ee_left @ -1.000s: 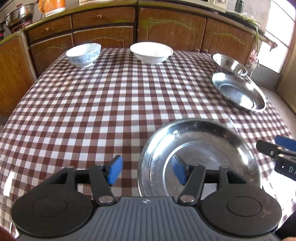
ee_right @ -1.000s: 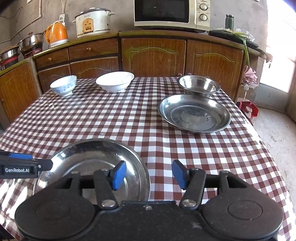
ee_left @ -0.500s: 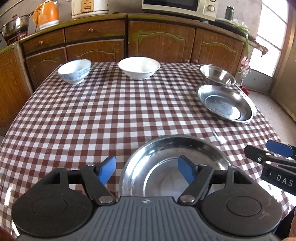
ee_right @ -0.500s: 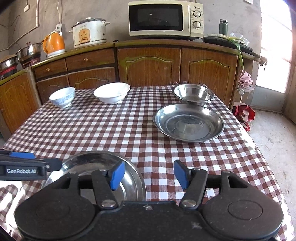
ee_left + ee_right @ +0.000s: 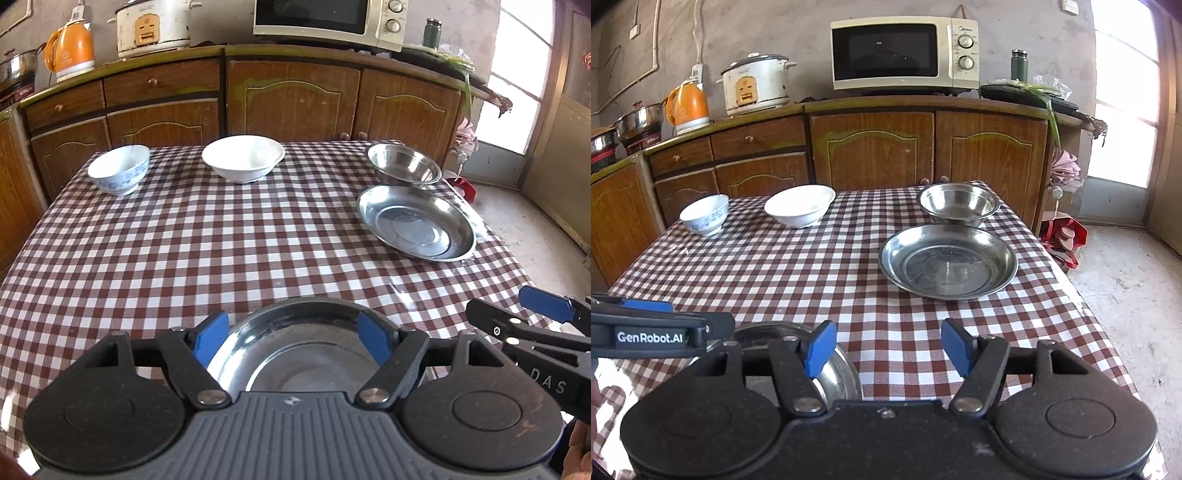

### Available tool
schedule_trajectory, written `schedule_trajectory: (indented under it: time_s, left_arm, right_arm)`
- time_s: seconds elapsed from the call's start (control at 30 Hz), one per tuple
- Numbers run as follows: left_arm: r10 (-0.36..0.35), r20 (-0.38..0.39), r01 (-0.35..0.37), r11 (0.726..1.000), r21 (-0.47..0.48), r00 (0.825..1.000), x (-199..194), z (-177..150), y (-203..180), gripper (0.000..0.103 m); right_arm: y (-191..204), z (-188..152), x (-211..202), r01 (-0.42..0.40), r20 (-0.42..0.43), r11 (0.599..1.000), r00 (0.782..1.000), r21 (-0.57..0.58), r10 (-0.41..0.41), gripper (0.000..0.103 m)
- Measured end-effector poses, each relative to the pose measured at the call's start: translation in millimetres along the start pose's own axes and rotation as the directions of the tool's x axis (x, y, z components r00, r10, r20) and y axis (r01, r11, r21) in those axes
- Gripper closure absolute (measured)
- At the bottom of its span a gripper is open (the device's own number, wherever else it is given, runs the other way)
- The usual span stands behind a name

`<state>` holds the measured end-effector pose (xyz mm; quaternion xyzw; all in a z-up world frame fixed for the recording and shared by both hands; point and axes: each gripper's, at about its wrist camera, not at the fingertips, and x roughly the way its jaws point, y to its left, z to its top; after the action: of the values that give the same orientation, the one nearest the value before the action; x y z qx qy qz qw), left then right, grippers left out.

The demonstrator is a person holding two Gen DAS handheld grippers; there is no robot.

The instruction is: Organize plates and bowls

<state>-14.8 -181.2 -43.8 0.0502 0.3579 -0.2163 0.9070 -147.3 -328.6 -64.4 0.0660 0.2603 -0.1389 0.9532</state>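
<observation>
A steel plate (image 5: 303,350) lies at the table's near edge, under my open left gripper (image 5: 293,338); it also shows in the right wrist view (image 5: 834,373). My right gripper (image 5: 888,345) is open and empty, just right of that plate. A second steel plate (image 5: 415,223) (image 5: 947,260) lies at the right, with a steel bowl (image 5: 404,168) (image 5: 960,203) behind it. A white bowl (image 5: 243,157) (image 5: 799,205) and a blue-patterned bowl (image 5: 120,173) (image 5: 705,214) stand at the far edge.
The table has a red-and-white checked cloth (image 5: 221,240). Wooden cabinets (image 5: 871,147) stand behind it, with a microwave (image 5: 905,53), rice cooker (image 5: 757,83) and orange kettle (image 5: 689,107) on top. A doorway (image 5: 1123,110) is at the right.
Both grippers have drawn back and tilted up, so the near plate sits lower in both views and more of the cabinets and counter shows. Both stay open. The dishes have not moved.
</observation>
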Motion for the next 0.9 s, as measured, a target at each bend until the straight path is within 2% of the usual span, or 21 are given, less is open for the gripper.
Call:
schedule_trajectory:
  time_s: [0.9]
  left_arm:
    - [-0.063, 0.023, 0.062, 0.997, 0.039, 0.998, 5.5, 24.0, -36.7, 0.023]
  right_arm:
    - [-32.6, 13.2, -9.0, 0.047, 0.058, 0.997, 0.997, 0.063, -0.051, 0.025]
